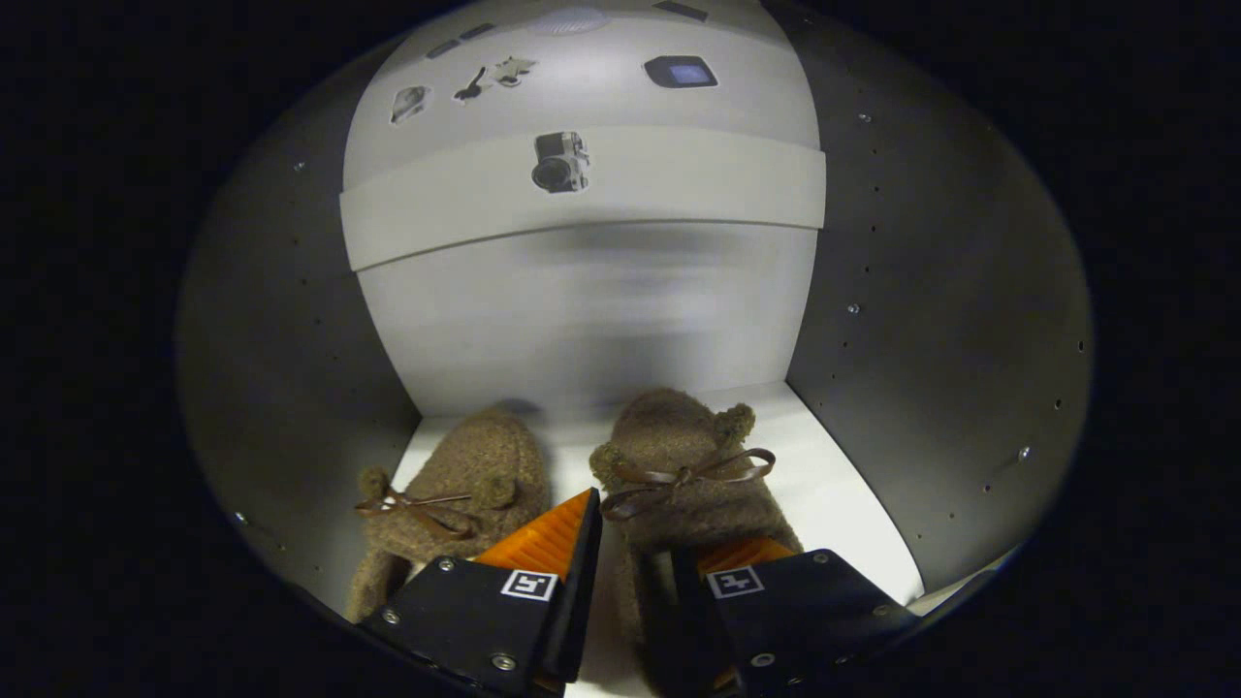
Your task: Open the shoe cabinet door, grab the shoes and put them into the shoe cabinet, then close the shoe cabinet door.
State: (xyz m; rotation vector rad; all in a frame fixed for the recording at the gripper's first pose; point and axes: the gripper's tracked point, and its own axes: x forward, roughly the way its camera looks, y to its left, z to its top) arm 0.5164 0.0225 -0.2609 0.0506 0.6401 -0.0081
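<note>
White shelf (834, 485) inside shoe cabinet, grey walls on both sides, pale back wall behind. Two fuzzy brown shoes on shelf, side by side, toes toward back wall. Left shoe (465, 485) near left wall, thin brown bow on top. Right shoe (679, 456) just beside it, bow on top too, small gap between them. Gripper (635, 538) fingers close together around inner side of right shoe; grip not clear.

Two fuzzy brown slippers with ribbon bows are sitting side by side inside the shoe cabinet (911, 320), left slipper (456, 504) and right slipper (684, 465), toes pointing toward its back wall.
</note>
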